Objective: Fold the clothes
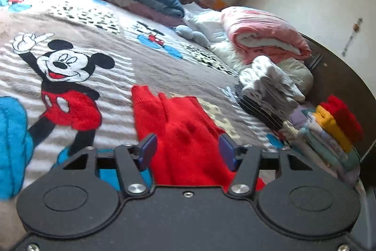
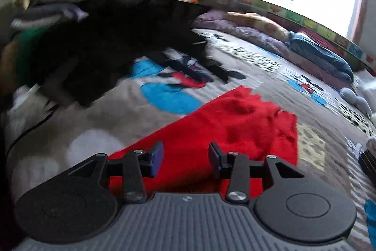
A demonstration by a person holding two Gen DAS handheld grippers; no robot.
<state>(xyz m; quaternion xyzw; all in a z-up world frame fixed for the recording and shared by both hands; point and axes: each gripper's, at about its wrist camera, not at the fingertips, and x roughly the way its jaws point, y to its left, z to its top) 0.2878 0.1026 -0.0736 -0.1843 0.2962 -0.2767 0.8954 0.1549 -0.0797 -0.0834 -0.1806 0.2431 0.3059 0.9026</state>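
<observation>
Left wrist view: the left gripper (image 1: pixel 186 152) is being held wide open and empty above the red knitted sweater (image 1: pixel 188 133), which is lying directly ahead of it on the cartoon-mouse blanket (image 1: pixel 112 67). Folded clothes are being kept in a stack (image 1: pixel 329 133) to its right. The right gripper (image 2: pixel 185 158) is likewise being held open, gripping nothing, over the same sweater (image 2: pixel 235 128); a dark, blurred pile (image 2: pixel 94 44) is being seen ahead to its left.

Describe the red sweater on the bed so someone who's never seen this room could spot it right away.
Find the bed's cartoon-mouse blanket. The red sweater lies flat on it, before both open grippers. Unlike the stacked clothes at the bed's edge, it lies alone, unfolded.
</observation>
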